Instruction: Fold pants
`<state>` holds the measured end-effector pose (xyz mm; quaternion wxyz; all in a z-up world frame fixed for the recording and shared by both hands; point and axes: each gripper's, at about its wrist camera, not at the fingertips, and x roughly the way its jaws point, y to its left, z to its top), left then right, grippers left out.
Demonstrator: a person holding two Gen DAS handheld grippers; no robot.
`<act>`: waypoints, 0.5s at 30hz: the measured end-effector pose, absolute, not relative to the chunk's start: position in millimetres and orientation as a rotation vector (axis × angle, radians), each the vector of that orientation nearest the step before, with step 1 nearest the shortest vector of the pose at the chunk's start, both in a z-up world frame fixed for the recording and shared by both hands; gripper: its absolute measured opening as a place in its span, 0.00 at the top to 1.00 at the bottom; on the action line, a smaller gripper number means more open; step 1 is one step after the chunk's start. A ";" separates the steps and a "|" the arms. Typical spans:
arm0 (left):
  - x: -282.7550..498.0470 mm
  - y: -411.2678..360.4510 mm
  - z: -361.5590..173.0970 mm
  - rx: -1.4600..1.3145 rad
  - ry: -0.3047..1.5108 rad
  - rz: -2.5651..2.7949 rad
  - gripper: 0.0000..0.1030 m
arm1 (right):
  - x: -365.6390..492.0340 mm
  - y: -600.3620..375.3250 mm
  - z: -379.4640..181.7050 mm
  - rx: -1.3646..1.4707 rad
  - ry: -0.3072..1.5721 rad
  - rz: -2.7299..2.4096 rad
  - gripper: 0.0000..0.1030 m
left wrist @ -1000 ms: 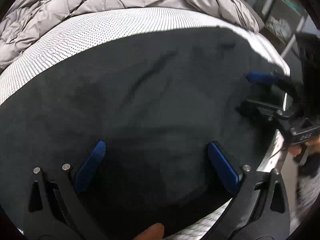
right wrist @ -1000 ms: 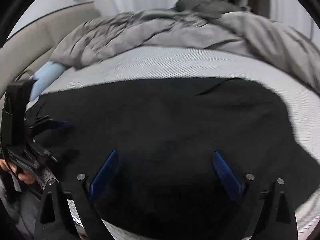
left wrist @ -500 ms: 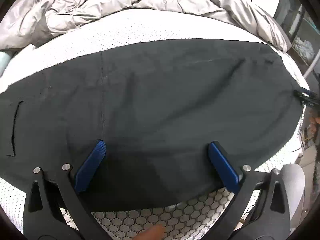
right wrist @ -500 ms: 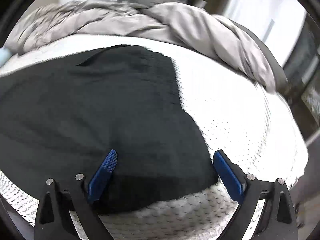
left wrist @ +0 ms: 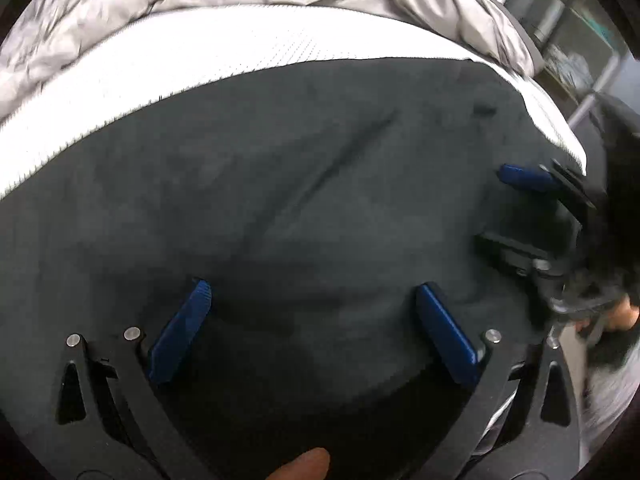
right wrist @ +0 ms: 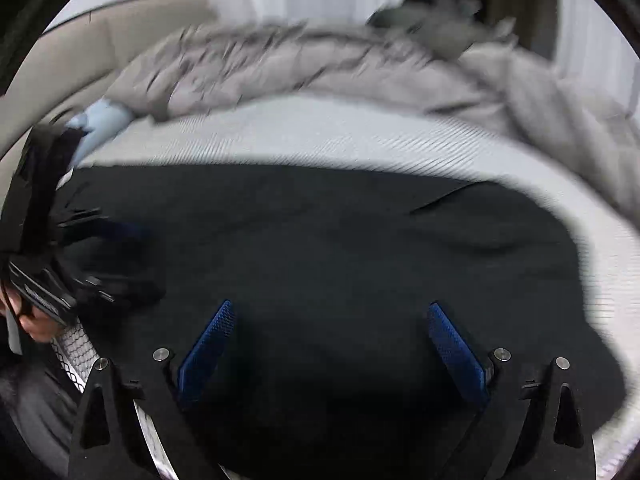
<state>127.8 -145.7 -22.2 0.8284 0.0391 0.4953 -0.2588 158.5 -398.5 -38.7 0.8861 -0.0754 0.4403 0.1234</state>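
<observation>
A: Where do the pants lie?

B: The black pants [left wrist: 304, 208] lie spread flat on the bed, on a white textured mattress cover [left wrist: 224, 60]. In the right wrist view the pants [right wrist: 328, 248] fill the middle, with the cover [right wrist: 304, 132] showing as a pale band beyond them.

A: Surface of the cloth?

B: Mostly smooth. One long diagonal crease runs across the middle in the left wrist view. A small raised fold shows near the far right edge in the right wrist view.

A: Left gripper?

B: The left gripper [left wrist: 308, 320] hovers low over the near part of the pants. Its jaws stand wide apart, nothing between the blue pads [left wrist: 180, 332]. A fingertip shows at the bottom edge of that view.

A: Right gripper?

B: The right gripper [right wrist: 332, 340] hangs over the pants as well, jaws spread, empty. From the left wrist view it [left wrist: 520, 208] appears at the right edge of the pants, a hand [left wrist: 624, 312] behind it. Whether it touches the cloth cannot be told.

A: Surroundings?

B: A rumpled grey duvet [right wrist: 320, 64] is heaped at the far side of the bed. A pale blue pillow [right wrist: 100, 120] lies at the far left. The right wrist view is motion-blurred.
</observation>
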 end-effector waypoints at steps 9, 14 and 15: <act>110.7 -14.1 -18.7 0.044 0.980 -0.337 0.01 | 142.1 -533.5 -35.8 -0.284 0.831 -0.228 0.04; 108.7 -27.6 -2.8 0.045 0.991 -0.323 0.01 | 138.6 -522.5 -12.6 -0.272 0.796 -0.260 0.04; 106.5 -41.0 4.1 0.047 0.978 -0.342 0.01 | 137.0 -517.8 -6.3 -0.269 0.770 -0.252 0.04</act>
